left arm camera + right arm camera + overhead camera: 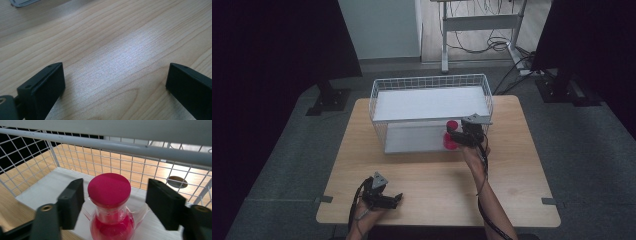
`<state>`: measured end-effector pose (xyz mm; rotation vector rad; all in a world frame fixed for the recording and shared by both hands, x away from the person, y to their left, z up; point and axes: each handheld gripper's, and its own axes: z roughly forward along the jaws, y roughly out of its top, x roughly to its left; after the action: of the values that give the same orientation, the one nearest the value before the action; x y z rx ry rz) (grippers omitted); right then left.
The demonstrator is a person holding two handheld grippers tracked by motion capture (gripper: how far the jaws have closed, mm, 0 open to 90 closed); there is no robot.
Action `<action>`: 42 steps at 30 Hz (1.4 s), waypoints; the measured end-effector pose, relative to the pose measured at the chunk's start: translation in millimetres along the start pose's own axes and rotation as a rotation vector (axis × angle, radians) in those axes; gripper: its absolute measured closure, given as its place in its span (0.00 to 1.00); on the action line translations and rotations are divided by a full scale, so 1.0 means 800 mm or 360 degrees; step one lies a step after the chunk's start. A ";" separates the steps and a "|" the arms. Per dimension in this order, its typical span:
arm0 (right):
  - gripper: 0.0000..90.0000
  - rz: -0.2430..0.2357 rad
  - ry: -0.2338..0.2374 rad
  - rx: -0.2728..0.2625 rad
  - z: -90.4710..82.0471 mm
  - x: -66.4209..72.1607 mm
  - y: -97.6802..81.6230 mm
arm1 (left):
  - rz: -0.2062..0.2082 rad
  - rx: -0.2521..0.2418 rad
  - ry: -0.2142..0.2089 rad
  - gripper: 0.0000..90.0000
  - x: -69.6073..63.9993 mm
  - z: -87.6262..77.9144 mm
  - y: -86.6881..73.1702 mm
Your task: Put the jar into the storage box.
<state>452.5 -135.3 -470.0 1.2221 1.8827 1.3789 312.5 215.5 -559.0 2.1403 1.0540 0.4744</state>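
A red hourglass (110, 205) stands upright on the lower shelf (45, 185) of a white wire rack (430, 82), between the parted jaws of the right gripper (113, 200), which do not touch it. The left gripper (113, 85) rests open on the tabletop (432, 175), well apart.

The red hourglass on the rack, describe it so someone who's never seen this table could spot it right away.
Start at the white wire rack at the back of the wooden table. On its lower shelf, near the right end, stands the hourglass between the open jaws of the right gripper. Its round red cap, clear glass and red filling make it the one bright thing there.
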 end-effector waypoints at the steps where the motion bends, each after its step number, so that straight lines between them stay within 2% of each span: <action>1: 0.29 0.0000 0.0000 0.0000 0.000 0.000 0.000 | 0.0000 0.0000 0.0000 0.02 0.000 0.000 0.000; 4: 0.22 0.0017 0.0057 -0.0008 0.001 -0.002 -0.002 | 0.0000 0.0000 0.0000 0.02 0.000 0.000 0.000; 9: 0.19 0.0019 0.0085 -0.0011 0.000 -0.002 -0.002 | 0.0000 0.0000 0.0000 0.02 0.000 0.000 0.000; 16: 0.15 -0.0024 0.0080 0.0007 -0.005 0.003 -0.004 | 0.0004 0.0003 0.0000 0.02 0.000 0.000 0.000; 42: 0.12 -0.0095 0.0128 0.0046 -0.029 0.016 -0.010 | 0.0000 -0.0001 0.0000 0.02 0.000 0.000 0.000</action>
<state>424.9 -135.4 -467.5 1.1299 1.9839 1.3928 312.4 215.5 -559.0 2.1402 1.0537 0.4750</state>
